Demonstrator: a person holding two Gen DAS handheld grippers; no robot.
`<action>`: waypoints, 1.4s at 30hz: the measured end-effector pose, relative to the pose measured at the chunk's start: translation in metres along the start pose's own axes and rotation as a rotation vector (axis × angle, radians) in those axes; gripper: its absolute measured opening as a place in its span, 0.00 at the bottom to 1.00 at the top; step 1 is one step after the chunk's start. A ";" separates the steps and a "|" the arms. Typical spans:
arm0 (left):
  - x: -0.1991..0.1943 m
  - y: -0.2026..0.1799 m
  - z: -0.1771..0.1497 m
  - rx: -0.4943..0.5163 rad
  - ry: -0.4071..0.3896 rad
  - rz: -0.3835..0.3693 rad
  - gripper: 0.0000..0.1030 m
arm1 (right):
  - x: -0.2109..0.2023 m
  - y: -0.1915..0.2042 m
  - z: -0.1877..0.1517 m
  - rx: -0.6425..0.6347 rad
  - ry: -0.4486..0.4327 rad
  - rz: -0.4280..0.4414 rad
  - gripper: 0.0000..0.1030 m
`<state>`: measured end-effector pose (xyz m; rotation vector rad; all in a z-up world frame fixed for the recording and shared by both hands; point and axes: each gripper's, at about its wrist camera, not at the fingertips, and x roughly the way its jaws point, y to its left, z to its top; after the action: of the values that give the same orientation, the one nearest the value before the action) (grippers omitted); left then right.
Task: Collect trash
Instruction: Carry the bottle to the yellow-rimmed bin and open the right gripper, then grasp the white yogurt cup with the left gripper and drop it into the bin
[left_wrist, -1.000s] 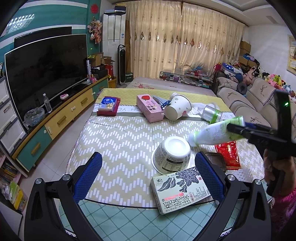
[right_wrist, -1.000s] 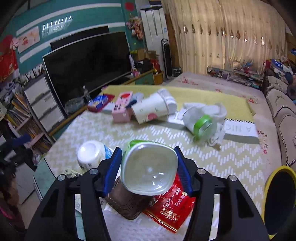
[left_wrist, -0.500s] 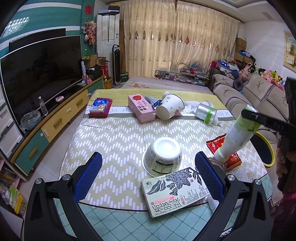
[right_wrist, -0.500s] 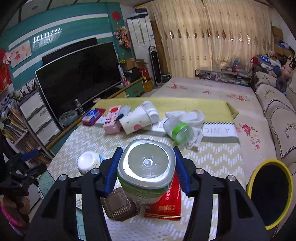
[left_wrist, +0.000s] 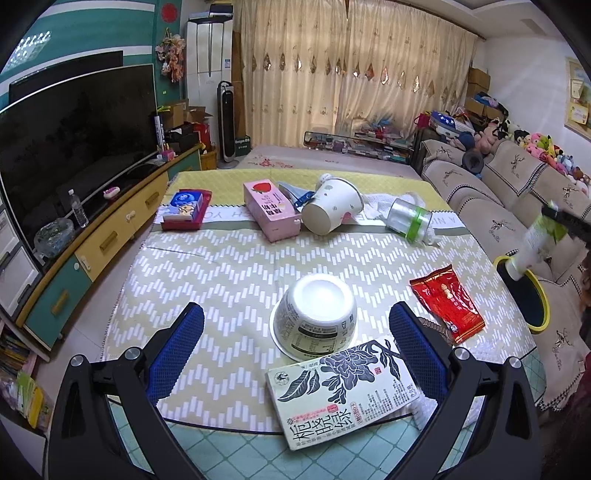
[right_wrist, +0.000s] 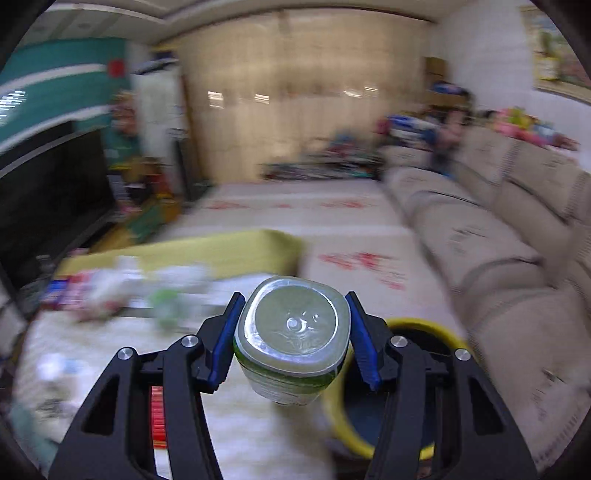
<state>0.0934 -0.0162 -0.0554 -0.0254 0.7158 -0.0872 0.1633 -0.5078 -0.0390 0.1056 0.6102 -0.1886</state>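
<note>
Right gripper (right_wrist: 293, 338) clamps the green-labelled clear plastic bottle (right_wrist: 291, 345) near the yellow-rimmed black bin (right_wrist: 417, 326), beside the surface. Releasing before it is squarely over the opening risks a rim bounce onto the floor. Left gripper (left_wrist: 295, 354) hangs open, empty, above the upturned white paper bowl (left_wrist: 314, 317).

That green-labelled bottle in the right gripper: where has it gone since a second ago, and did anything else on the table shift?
The right gripper has carried the bottle, clamped throughout, off the table sideways to hang over the yellow-rimmed bin beside the sofa. The left gripper remains open above the upturned bowl. The tea box, red wrapper and paper cup lie where they were.
</note>
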 end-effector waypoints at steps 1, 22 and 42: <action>0.003 -0.001 0.001 0.001 0.004 0.004 0.96 | 0.008 -0.009 -0.004 0.012 0.013 -0.033 0.51; 0.076 -0.013 0.014 0.039 0.111 0.047 0.96 | 0.126 -0.084 -0.078 0.119 0.277 -0.190 0.54; 0.131 -0.026 0.011 0.097 0.243 -0.045 0.77 | 0.081 -0.055 -0.067 0.080 0.222 -0.117 0.56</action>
<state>0.1971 -0.0539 -0.1310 0.0626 0.9528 -0.1701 0.1794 -0.5627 -0.1427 0.1695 0.8310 -0.3178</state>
